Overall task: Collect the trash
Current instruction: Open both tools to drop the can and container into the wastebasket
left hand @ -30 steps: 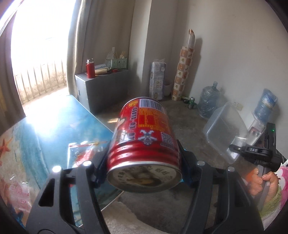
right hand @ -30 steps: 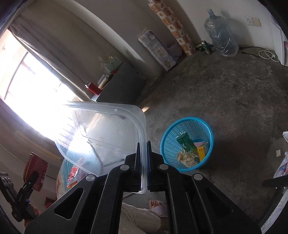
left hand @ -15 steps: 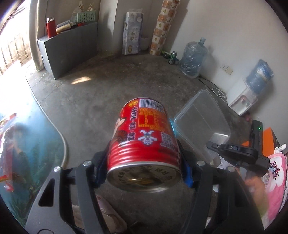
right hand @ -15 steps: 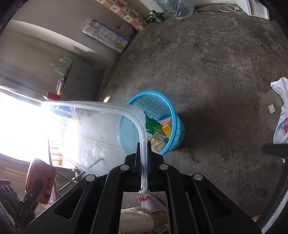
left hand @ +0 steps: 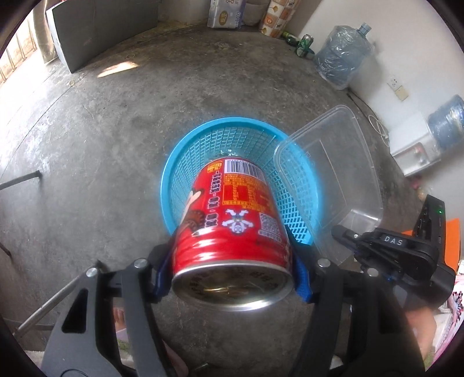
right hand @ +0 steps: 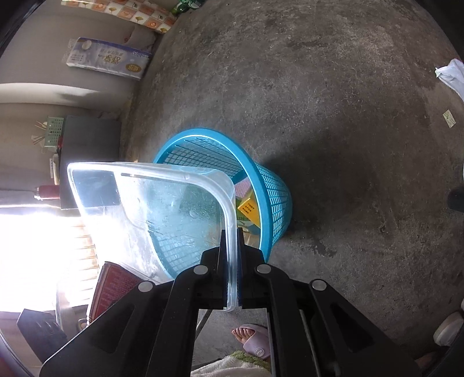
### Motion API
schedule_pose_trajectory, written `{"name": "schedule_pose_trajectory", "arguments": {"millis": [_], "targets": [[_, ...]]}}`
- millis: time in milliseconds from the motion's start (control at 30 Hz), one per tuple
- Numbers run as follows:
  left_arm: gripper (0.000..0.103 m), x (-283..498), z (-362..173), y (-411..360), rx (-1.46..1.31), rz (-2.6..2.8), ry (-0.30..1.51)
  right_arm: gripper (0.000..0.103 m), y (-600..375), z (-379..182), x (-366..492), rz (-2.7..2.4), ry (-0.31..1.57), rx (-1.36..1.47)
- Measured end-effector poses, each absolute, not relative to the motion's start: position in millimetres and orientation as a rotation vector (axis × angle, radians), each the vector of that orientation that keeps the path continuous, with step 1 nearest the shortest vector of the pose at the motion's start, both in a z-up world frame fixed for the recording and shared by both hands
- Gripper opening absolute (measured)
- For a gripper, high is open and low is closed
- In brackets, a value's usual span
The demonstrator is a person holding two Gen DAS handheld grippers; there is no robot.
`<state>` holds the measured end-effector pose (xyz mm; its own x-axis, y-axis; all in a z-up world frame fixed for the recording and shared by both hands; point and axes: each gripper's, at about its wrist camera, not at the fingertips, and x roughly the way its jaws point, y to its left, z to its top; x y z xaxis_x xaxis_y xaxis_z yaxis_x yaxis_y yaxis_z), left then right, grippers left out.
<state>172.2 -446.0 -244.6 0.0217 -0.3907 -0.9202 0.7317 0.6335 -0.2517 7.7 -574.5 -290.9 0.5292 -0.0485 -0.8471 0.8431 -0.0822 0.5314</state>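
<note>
My left gripper (left hand: pixel 232 278) is shut on a red drink can (left hand: pixel 232 220), held tilted just above the near rim of a blue mesh waste basket (left hand: pixel 188 150) on the concrete floor. My right gripper (right hand: pixel 230 246) is shut on the rim of a clear plastic container (right hand: pixel 150 200), which hangs over the left side of the same blue basket (right hand: pixel 275 200). From the left wrist the clear container (left hand: pixel 333 174) and the right gripper (left hand: pixel 345 235) sit at the basket's right edge. A yellow carton (right hand: pixel 248 208) and other scraps lie inside the basket. The red can (right hand: pixel 113 287) shows at lower left.
A grey cabinet (left hand: pixel 95 32), a tissue pack (left hand: pixel 226 14) and a water jug (left hand: pixel 342 61) line the far wall. Green cans (left hand: pixel 303 46) lie near the jug. A person's sandalled foot (right hand: pixel 252 342) stands near the basket. White plastic (right hand: pixel 452 75) lies on the floor at right.
Both grippers have dropped from table height toward the floor and tipped downward. The basket, once small and far, now sits right under the can and the container.
</note>
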Motion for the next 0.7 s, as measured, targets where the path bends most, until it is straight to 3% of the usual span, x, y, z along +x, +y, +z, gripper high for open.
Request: {"name": "schedule_pose_trajectory", "arguments": {"millis": [133, 200, 700], "targets": [[0.073, 186, -274, -451, 0.335, -0.869, 1.336, 0.017, -587, -311, 24, -0.909, 0.780, 1.445], [0.074, 188, -277, -444, 0.309, -0.885, 1.341, 0.032, -588, -316, 27, -0.930, 0.800, 1.436], [0.075, 173, -226, -411, 0.265, -0.936, 1.219, 0.036, -568, -254, 5, -1.013, 0.732, 1.209]]}}
